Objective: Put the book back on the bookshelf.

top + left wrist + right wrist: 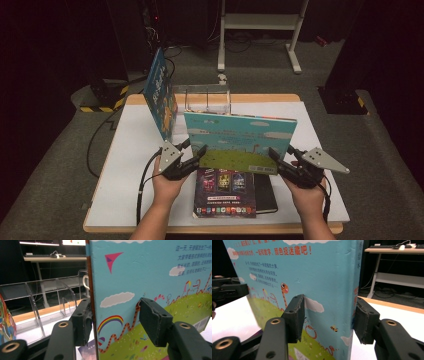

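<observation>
A thin picture book [240,140] with a sky-blue and green cover stands upright, tilted, its lower edge on a dark book [225,192] lying flat. My left gripper [195,150] is at its lower left corner, jaws apart, with the book's [150,277] edge passing between them. In the left gripper view one pad [83,322] lies against the edge and the other [152,320] sits in front of the cover. My right gripper [283,152] straddles the spine side [299,270] the same way, jaws apart [329,315]. The left gripper [227,290] shows beyond.
A second blue book [160,95] stands on edge by a clear plastic rack [207,97] at the back of the white table [125,165]. A black book [265,192] lies under the dark one. A white desk frame [260,22] stands on the floor behind.
</observation>
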Tool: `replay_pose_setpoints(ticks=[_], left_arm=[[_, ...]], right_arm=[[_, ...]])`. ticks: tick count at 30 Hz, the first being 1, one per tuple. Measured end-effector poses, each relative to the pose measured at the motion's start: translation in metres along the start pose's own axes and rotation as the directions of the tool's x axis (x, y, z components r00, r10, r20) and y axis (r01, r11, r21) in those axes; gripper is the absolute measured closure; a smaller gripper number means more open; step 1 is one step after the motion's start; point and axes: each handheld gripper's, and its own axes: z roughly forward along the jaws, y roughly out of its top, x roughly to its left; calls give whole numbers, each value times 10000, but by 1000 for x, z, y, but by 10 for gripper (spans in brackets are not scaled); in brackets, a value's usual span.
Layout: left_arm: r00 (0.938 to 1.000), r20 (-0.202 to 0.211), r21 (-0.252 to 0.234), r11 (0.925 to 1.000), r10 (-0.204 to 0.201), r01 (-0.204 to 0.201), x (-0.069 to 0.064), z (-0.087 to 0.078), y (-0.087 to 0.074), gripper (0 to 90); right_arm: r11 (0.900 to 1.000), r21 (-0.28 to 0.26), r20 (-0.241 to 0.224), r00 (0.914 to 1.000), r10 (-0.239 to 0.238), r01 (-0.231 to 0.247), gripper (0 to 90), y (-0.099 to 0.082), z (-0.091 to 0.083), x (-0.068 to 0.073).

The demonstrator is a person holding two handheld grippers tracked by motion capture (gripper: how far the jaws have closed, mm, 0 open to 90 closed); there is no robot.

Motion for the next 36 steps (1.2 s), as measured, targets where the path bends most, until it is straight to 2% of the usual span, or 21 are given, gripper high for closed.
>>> replay_pose_setpoints(ticks=[4,5,7,8,9,14,18,19,20,23,24,25,26,27,28,29,30,32,33,34,36], left_arm=[[9998,-72,-31,9998,-176,176,-2,-4,-2,420],[9996,-55,-55,9996,-260,260,-2,-5,-3,412],[9997,-51,-27,9997,-257,257,-1,-5,-3,412],[9996,-88,-25,9996,-265,265,-1,-6,-3,413],[9995,-109,-33,9996,-286,285,-1,-6,-3,413],[9993,-128,158,9993,-350,352,2,-8,-4,418],[9998,-101,433,9989,-173,177,4,-18,-10,418],[9997,-134,454,9988,-179,185,5,-23,-12,418],[9997,-189,482,9987,-162,171,7,-26,-14,418],[9982,-547,545,9982,-231,261,16,-38,-22,423],[9958,-754,571,9968,-513,556,24,-43,-27,424],[9958,-754,571,9968,-513,556,24,-43,-27,424],[9938,-931,659,9956,-610,673,29,-45,-30,425],[9924,-1061,707,9951,-620,698,32,-47,-32,425],[9912,-1147,742,9945,-653,741,35,-49,-34,425],[9898,-1232,773,9937,-710,809,37,-50,-36,425],[9876,-1317,794,9921,-858,967,41,-52,-38,425],[9864,-1373,758,9920,-900,1011,42,-53,-38,426],[9864,-1373,758,9920,-900,1011,42,-53,-38,426],[9860,-1394,727,9921,-917,1025,43,-54,-37,426],[9849,-1432,689,9918,-973,1080,44,-55,-37,426]], right_arm=[[10000,-56,-150,9999,66,-67,433,-4,-6,2],[9998,-141,-427,9990,156,-162,403,-4,-8,1],[9997,-205,-481,9987,148,-158,388,-3,-8,1],[9994,-327,-779,9970,42,-68,347,1,-9,1],[9994,-327,-779,9970,42,-68,347,1,-9,1],[9990,-249,-1302,9907,-395,366,342,15,-2,-3],[9992,4,-1756,9836,-405,412,322,21,7,-8],[9990,3,-1865,9815,-442,450,334,21,7,-8],[9988,2,-1978,9790,-486,497,399,22,7,-6],[9968,-156,-1903,9785,-795,780,489,21,4,-1],[9976,-243,-2433,9675,-690,651,585,20,0,-2],[9976,-243,-2433,9675,-690,651,585,20,0,-2],[9954,-269,-2704,9579,-961,922,723,20,-4,3],[9954,-269,-2704,9579,-961,922,723,20,-4,3],[9949,-224,-3131,9444,-1005,984,793,21,-5,5],[9928,-77,-2600,9584,-1174,1195,777,23,-6,17],[9939,-48,-2587,9599,-1079,1105,788,23,-6,17],[9983,-147,-3086,9494,-587,570,806,21,-4,15],[9983,-147,-3086,9494,-587,570,806,21,-4,15],[9941,-319,-2928,9500,-1082,1034,806,21,-2,29],[9933,-310,-2800,9530,-1155,1112,806,21,-1,34]])
